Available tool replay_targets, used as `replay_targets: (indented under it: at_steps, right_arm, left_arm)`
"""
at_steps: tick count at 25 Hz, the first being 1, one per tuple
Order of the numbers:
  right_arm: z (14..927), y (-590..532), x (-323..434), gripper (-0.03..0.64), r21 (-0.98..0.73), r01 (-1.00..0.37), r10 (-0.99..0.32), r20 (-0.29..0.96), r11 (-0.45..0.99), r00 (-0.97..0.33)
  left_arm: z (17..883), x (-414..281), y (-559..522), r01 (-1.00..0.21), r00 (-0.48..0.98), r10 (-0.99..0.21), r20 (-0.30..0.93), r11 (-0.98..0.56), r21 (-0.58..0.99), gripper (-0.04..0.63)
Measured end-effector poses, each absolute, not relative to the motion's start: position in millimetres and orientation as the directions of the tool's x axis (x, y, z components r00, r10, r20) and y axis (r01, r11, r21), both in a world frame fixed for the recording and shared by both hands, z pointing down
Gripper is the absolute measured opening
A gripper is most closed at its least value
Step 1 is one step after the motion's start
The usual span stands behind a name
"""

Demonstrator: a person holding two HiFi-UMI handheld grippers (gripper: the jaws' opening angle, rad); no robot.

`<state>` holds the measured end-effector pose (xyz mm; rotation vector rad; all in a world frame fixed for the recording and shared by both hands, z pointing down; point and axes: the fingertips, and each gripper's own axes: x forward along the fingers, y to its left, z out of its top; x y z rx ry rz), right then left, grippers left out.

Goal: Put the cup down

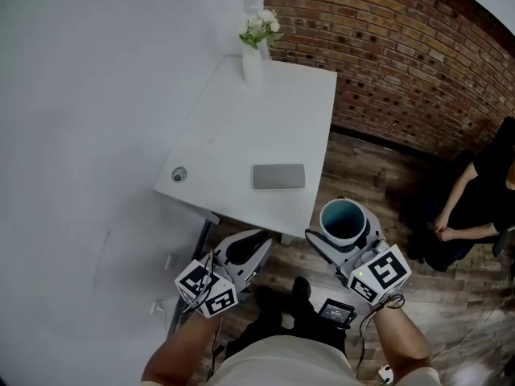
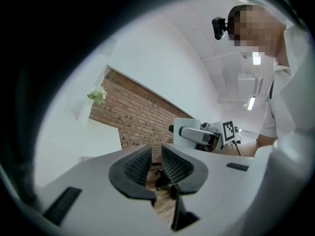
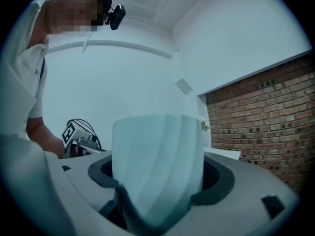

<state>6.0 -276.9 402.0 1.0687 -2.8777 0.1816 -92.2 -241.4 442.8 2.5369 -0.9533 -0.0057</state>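
The right gripper (image 1: 346,232) has its jaws spread wide and clamped on the cup (image 1: 340,217), one pad on each side of the wall. The grip sits low to mid on the body and leaves the rim free. The cup stands upright between those jaws with its mouth up. Its teal inside looks empty as far as the head view shows. It hangs over the wooden floor, just off the near corner of the white surface (image 1: 265,111), which lies ahead of the jaws and to their left.

The left gripper (image 1: 251,249) has its jaws drawn close, with only a slim gap and nothing in it. It sits level with the right one and well apart from the cup.

The cup has a pale outside wall that seems to run in shallow vertical facets. It looks light and fairly stiff, and smooth enough to slide if the clamp loosens. If it is thin-walled, a hard squeeze could dent it, so the present hold is probably the right one: across the widest part and below the rim. That also keeps the base free to meet the surface flat.

Ahead of the right jaws and slightly left, a grey slab (image 1: 278,176) lies near the surface's near edge, so the base should land beside it. A small round thing (image 1: 179,174) sits further left. A vase (image 1: 252,59) of flowers stands at the far corner, well beyond both pairs of jaws.

A seated person (image 1: 483,187) is off to the right of the right jaws, well clear.
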Motion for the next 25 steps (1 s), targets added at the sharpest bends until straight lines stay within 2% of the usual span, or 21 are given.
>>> replay_targets:
  at_steps: [7,12,19,25]
  right_arm:
    - [413,-329,-11,0.379,-0.081,-0.611,-0.608,0.053,0.788,-0.792]
    - [436,-386,-21,0.379,-0.061,-0.646,-0.646,0.015,0.761,-0.763]
    - [506,-443,-41,0.379,-0.052,-0.672,-0.667,0.086,0.739,-0.740]
    - [556,-473,-60,0.379,-0.021,-0.683,-0.676,0.129,0.730,-0.726]
  left_arm:
    - [457,-93,-289,-0.667,0.730,-0.665,0.157,-0.644,0.376,0.057]
    - [478,-99,-331,-0.698,0.703,-0.693,0.161,-0.629,0.342,0.057]
    - [531,-109,-367,-0.739,0.667,-0.709,0.231,-0.589,0.326,0.060]
    - [558,-109,-383,-0.749,0.658,-0.706,0.263,-0.574,0.332,0.098]
